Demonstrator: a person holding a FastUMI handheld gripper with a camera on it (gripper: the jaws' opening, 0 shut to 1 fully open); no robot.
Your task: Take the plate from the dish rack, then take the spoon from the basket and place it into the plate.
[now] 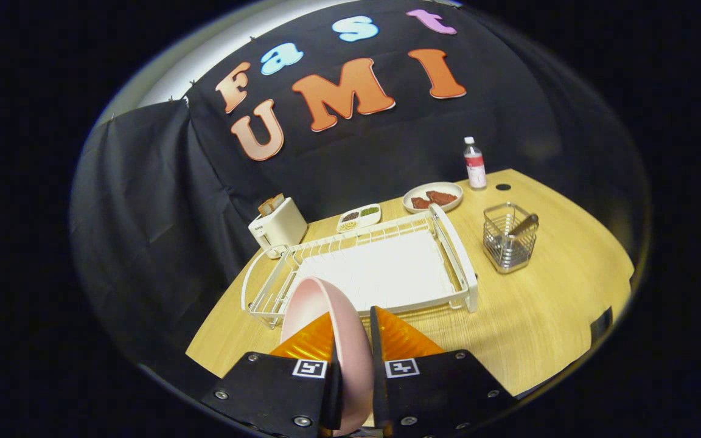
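My gripper (353,340) is shut on a pink plate (320,310), both fingers pressing on its rim. The plate stands on edge between them, lifted above the near end of the white dish rack (466,280). The rack's tray lies just beyond the fingers. Farther right on the wooden table stands a wire basket (507,243) with the spoon (524,226) leaning in it, handle up.
A white toaster (279,226) with bread stands behind the rack's left end. Behind the rack are a divided dish of seasonings (359,217), a plate of food (432,196) and a bottle (474,163). Bare wooden table (545,316) lies to the right of the rack.
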